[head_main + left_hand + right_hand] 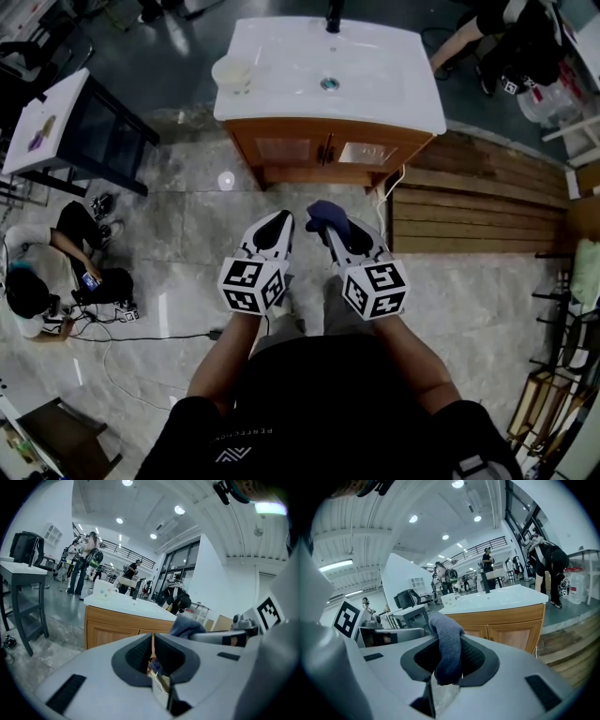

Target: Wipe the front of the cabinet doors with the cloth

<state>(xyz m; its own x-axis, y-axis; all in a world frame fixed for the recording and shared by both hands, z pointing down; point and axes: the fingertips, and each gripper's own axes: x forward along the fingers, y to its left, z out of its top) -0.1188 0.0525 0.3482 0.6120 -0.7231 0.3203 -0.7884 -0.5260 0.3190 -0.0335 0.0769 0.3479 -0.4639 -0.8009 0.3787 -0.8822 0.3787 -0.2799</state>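
Head view, with both gripper views. The right gripper (449,657) was clamped on the blue-grey cloth (446,641). The cloth was pinched as a folded band between the two dark jaw pads, and its upper end rose above the jaw tips and flopped slightly to the right. In the head view the same cloth showed as a dark bunch at the front end of that gripper, over the stone floor (187,220).

The left gripper (153,645) held nothing. Its jaws stood together, with only a thin slit between the pads. The two grippers were held side by side in front of the person's body, close but not touching, and both pointed towards the cabinet.

The cabinet doors (323,152), a pair of wooden panels under a white countertop (394,89) with a sunken basin, lay ahead of both grippers and well apart from them. The cloth was therefore not in contact with either door.

A pale cup (232,72) stood on the countertop's left edge, and a dark tap (333,16) stood at its back edge. A slatted wooden platform (478,202) lay on the floor to the right of the cabinet. A person (42,281) crouched on the floor at the far left.
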